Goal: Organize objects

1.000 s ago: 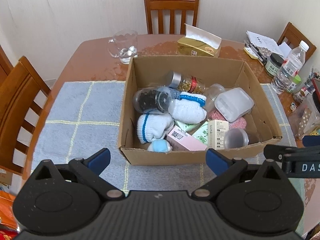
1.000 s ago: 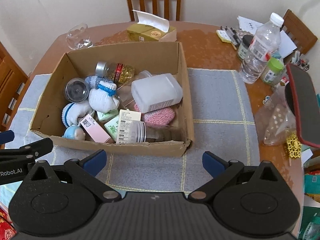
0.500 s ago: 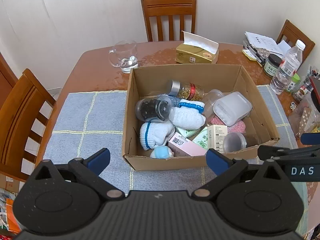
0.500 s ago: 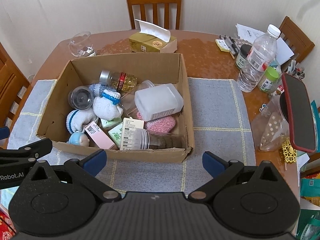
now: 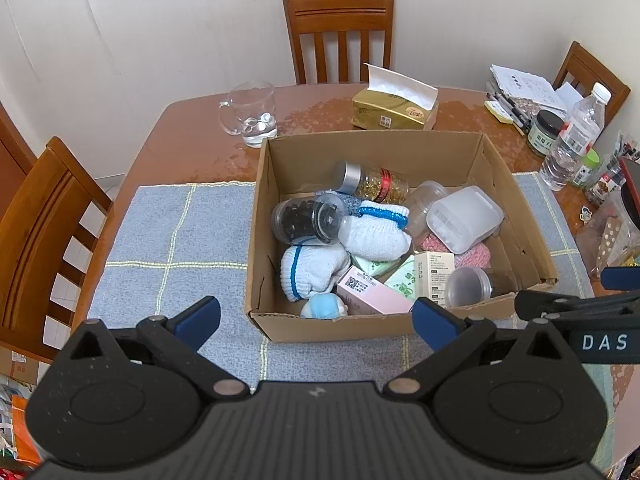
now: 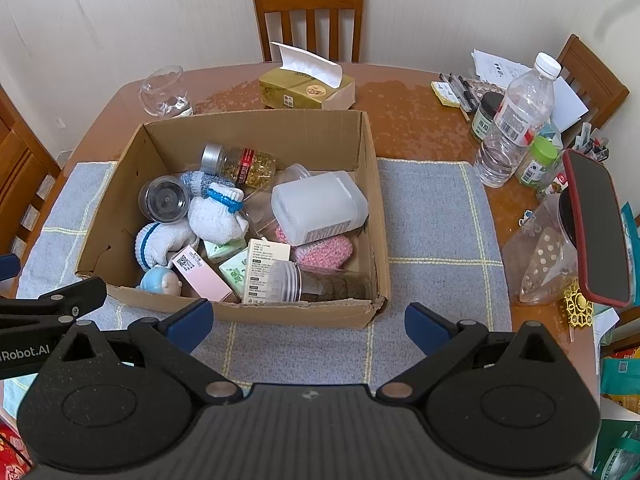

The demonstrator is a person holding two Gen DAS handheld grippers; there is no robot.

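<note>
Right now both my claws, left claw (image 5: 316, 314) and right claw (image 6: 308, 322), are wide open and hold nothing, hanging above the surface (image 6: 404, 116) near the cardboard box (image 6: 366, 316) full of little things.

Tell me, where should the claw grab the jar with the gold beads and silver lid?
Probably across the middle of its glass body, coming straight down from above. The gold-bead jar lies on its side atop the pile in the cardboard box, so its round flanks look exposed. The open right claw seems wide enough.
</note>
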